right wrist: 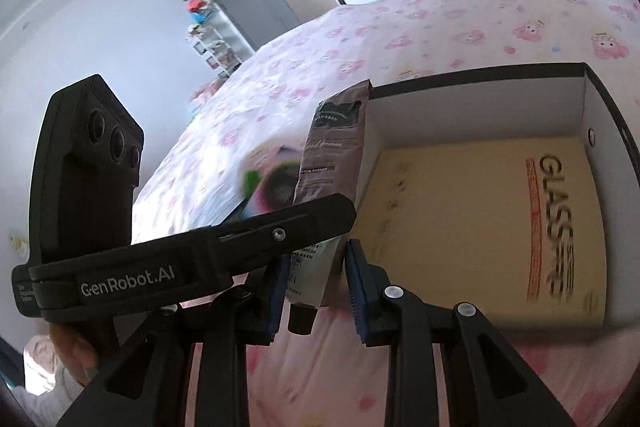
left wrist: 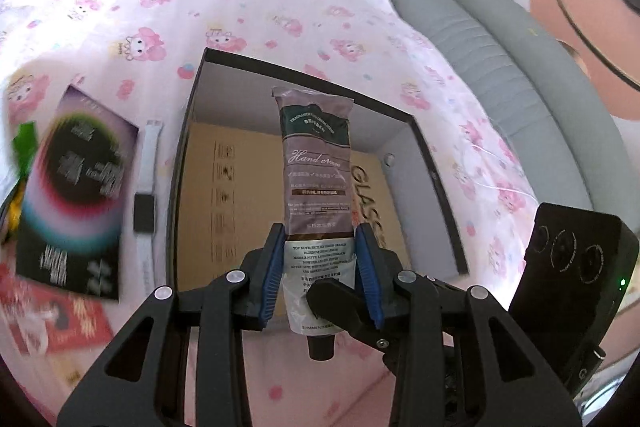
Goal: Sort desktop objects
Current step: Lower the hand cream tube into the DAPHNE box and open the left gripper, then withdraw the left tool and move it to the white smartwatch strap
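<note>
A brown and green hand cream tube [left wrist: 318, 187] with a black cap stands upright between the blue pads of my left gripper [left wrist: 320, 251], which is shut on it just in front of an open black-rimmed box [left wrist: 304, 71]. The box has a cardboard floor printed "GLASS". My right gripper [right wrist: 318, 267] is close beside the left one; its blue pads flank the same tube [right wrist: 332, 155] with a gap on the right side, so it looks open. The box [right wrist: 480, 73] lies to its right.
A dark booklet with a colourful ring [left wrist: 76, 195], a white smartwatch [left wrist: 146, 195], a red card [left wrist: 56, 323] and a green item [left wrist: 24, 151] lie on the pink cartoon-print cloth left of the box. A grey sofa [left wrist: 500, 47] stands at right.
</note>
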`<state>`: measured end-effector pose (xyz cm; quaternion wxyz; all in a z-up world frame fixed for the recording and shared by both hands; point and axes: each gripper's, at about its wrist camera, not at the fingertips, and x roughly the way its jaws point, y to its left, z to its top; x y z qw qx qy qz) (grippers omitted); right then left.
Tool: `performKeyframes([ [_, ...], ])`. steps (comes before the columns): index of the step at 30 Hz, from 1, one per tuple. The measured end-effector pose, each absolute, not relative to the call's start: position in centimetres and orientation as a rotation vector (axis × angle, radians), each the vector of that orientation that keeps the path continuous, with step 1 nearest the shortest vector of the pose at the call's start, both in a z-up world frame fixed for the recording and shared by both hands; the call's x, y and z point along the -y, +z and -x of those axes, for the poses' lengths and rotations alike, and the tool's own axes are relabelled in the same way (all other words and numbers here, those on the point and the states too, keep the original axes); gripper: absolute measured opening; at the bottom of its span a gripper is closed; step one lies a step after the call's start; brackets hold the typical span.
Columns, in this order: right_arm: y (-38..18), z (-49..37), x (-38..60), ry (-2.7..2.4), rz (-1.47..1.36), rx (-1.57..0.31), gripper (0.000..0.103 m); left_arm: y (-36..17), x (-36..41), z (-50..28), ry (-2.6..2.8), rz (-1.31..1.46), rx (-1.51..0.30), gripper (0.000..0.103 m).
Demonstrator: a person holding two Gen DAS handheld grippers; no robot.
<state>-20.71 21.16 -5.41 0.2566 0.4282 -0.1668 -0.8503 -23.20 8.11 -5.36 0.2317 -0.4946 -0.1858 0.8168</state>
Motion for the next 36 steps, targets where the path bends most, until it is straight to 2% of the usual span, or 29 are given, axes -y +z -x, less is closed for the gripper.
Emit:
performKeyframes([
  [6, -8.1, 24.9, -20.5, -2.290, -1.289, 0.447, 0.025, -7.6, -7.4, 27.4, 2.243, 1.509, 0.496, 0.035],
  [9, -9.0, 25.3, -20.1, -2.286, -1.321, 0.409, 0.025, -8.1, -8.5, 27.7, 2.300, 1.574, 0.357, 0.035],
  [11, -9.3, 25.2, -19.4, -2.297, -1.340, 0.359, 0.025, -8.4, -9.8, 27.9, 2.346, 1.643, 0.239, 0.031],
  [13, -9.7, 25.1, -19.2, -2.294, -1.343, 0.352, 0.025, -8.6, -11.3, 28.2, 2.363, 1.661, 0.161, 0.022],
  [17, -10.5, 25.4, -20.0, -2.296, -1.357, 0.377, 0.023, -9.0, -12.6, 28.3, 2.335, 1.674, 0.133, 0.021],
  [29, -10.3, 24.3, -22.2, -2.380, -1.377, 0.403, 0.022, -6.9, -8.0, 25.3, 2.411, 1.456, 0.300, 0.021],
  [36, -9.0, 25.0, -21.0, -2.397, -1.422, 0.326, 0.022, -6.0, -3.1, 23.6, 2.476, 1.334, 0.455, 0.021],
])
